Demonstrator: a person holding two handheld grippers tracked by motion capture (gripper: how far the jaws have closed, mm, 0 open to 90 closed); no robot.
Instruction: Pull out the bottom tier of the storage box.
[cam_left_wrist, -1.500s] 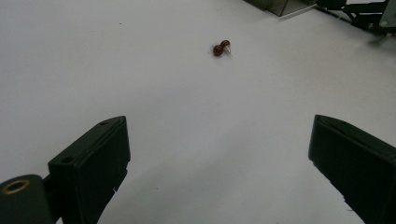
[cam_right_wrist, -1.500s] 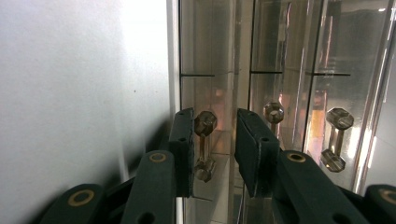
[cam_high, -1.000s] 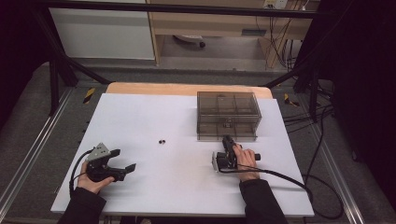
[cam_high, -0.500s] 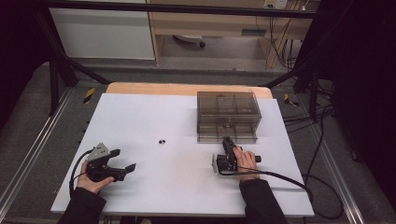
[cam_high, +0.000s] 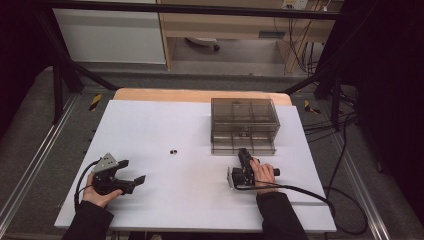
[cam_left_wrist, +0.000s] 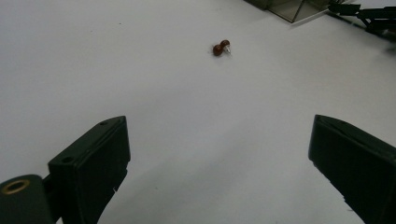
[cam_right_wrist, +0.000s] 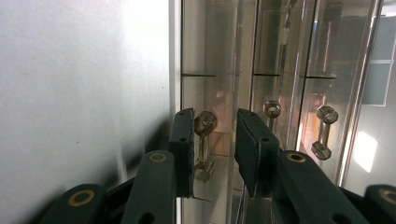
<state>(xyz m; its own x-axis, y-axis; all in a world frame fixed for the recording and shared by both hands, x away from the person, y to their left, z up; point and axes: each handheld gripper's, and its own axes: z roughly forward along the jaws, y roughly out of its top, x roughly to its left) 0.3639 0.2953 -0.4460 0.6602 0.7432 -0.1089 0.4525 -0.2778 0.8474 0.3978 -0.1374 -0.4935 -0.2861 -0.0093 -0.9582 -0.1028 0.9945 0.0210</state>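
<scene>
Right hand-held gripper (cam_high: 243, 156) sits on the white desk (cam_high: 165, 130) at the front of the smoky clear drawer box (cam_high: 243, 116), turned on its side, nose almost at the bottom row. High view gives position and nothing about the jaws.

Right gripper view fills that in: jaws narrowed, one either side of a small clear drawer handle (cam_right_wrist: 203, 145), right hand-held gripper (cam_right_wrist: 214, 140) straddling it. A slim gap shows between each pad and the handle, so it brackets the handle and isn't clamped on it. Two more handles (cam_right_wrist: 322, 132) sit further along the drawer fronts. From above the handles are too small to make out.

Left hand-held gripper (cam_high: 131, 172) is low at the near left of the desk, well apart from the box, angled toward the middle. Left gripper view shows the left hand-held gripper (cam_left_wrist: 219, 154) with jaws wide apart, nothing between them, bare desk below.

Same view resolves the dark speck (cam_high: 173, 151) mid-desk: a small brown double-lobed piece with a pale tip (cam_left_wrist: 221, 47), lying loose ahead of the jaws. A corner of the box and the other gripper sit at its top right edge.
</scene>
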